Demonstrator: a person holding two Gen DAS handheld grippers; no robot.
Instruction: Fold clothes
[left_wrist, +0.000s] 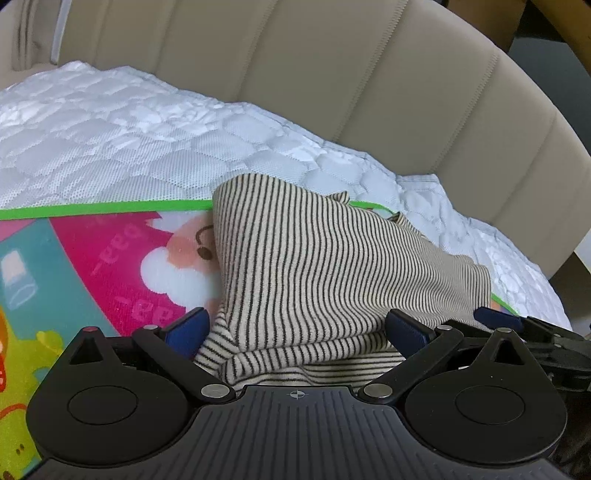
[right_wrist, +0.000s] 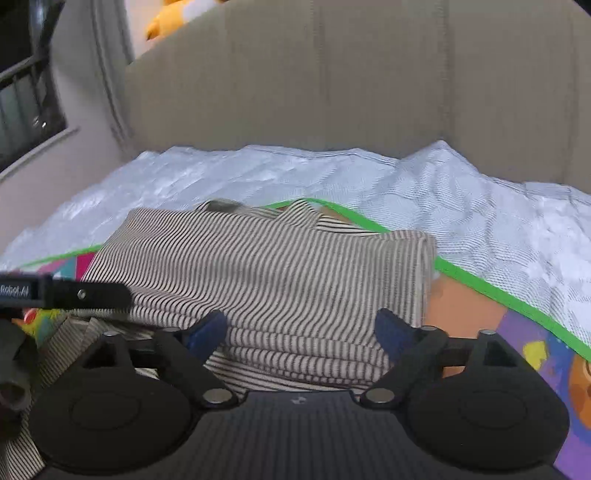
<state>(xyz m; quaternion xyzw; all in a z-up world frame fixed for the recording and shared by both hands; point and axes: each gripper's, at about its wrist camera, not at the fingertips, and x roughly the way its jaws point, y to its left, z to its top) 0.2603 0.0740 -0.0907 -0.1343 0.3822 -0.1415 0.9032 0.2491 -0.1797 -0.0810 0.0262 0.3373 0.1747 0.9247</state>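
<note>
Presently, a cream garment with thin dark stripes (left_wrist: 314, 266) lies folded into several layers on a colourful play mat (left_wrist: 92, 266) edged in green, and the mat rests on a white quilted cover (left_wrist: 129, 129) in front of a beige padded headboard (left_wrist: 369, 74). Left gripper (left_wrist: 295, 328): blue-padded jaws stand wide apart, one on each side of the stacked near edge of the garment; the pads do not press the cloth, though whether they brush it cannot be told. Right gripper (right_wrist: 301, 328): jaws likewise spread wide, straddling the layered near edge, nothing clamped. Seen from the right wrist camera, the garment's far end reaches the mat's green border and its right-hand fold lies just inside that border. Part of the left gripper's black body shows at the left edge of the right wrist view, over the cloth
</note>
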